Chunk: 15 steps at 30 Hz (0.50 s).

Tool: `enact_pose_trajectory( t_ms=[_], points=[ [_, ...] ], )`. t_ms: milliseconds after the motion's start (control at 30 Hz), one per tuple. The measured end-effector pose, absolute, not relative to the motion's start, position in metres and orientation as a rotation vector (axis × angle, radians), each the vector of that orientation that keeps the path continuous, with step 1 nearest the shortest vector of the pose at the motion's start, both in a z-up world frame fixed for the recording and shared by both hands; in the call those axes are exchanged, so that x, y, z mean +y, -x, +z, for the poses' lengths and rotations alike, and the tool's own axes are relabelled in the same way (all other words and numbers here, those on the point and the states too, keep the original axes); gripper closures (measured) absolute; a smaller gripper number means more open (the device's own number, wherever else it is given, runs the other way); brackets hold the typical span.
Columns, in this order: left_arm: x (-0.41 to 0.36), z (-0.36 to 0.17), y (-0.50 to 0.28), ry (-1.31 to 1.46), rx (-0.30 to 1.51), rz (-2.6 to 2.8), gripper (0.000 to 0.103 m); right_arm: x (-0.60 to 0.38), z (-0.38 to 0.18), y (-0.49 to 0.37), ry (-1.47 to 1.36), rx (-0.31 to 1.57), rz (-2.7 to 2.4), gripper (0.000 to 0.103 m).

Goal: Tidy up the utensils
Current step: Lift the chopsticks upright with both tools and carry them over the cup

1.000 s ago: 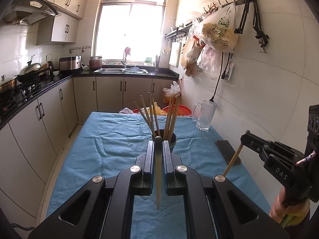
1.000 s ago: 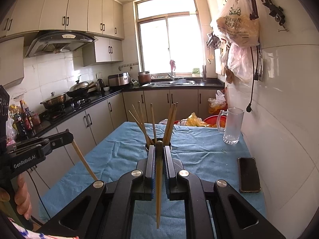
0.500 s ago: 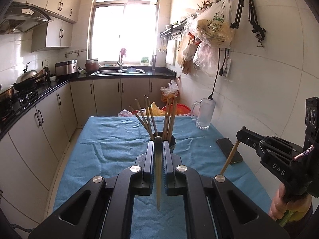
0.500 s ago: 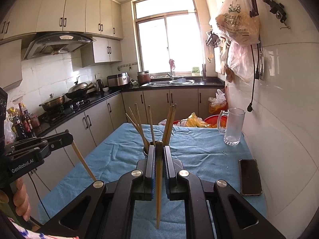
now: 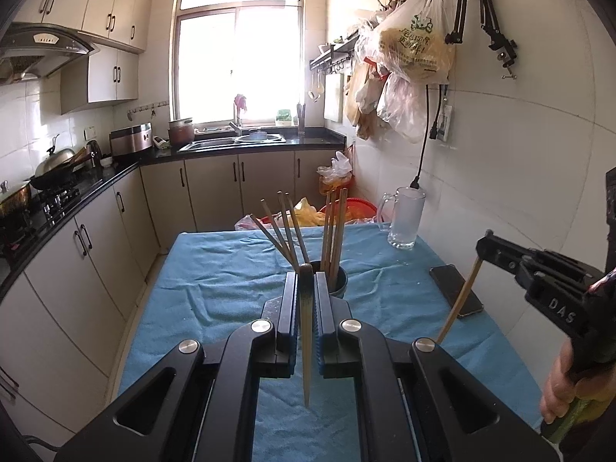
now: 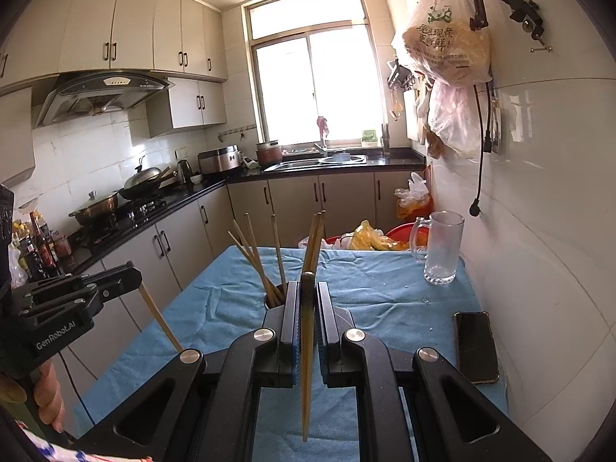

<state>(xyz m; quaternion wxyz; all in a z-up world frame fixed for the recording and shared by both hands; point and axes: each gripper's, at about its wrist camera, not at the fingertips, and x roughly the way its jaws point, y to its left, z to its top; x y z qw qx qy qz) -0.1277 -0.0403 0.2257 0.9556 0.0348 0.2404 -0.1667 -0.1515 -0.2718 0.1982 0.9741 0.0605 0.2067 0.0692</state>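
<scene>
Chopsticks fill both my grippers. My left gripper (image 5: 306, 281) has its fingers pinched on one chopstick (image 5: 307, 346), which hangs point down between them above the blue cloth on the table (image 5: 215, 288). My right gripper (image 6: 307, 288) pinches a second chopstick (image 6: 306, 365) the same way. Just past both sets of fingertips, mid-table, stands a dark cup (image 5: 338, 279) with more chopsticks (image 5: 333, 227) leaning upright in it. A phone (image 6: 475, 346) lies along the table's right edge, and a glass mug (image 6: 441, 246) stands near its far right corner.
</scene>
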Motion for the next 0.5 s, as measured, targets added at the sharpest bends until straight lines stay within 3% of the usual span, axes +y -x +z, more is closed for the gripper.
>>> enact_pose_trajectory(
  t_ms=[500],
  points=[
    [-0.045, 0.221, 0.112, -0.117, 0.505, -0.282, 0.096, -0.283, 0.201, 0.139, -0.149, 0.431, 0.120, 0.095]
  ],
)
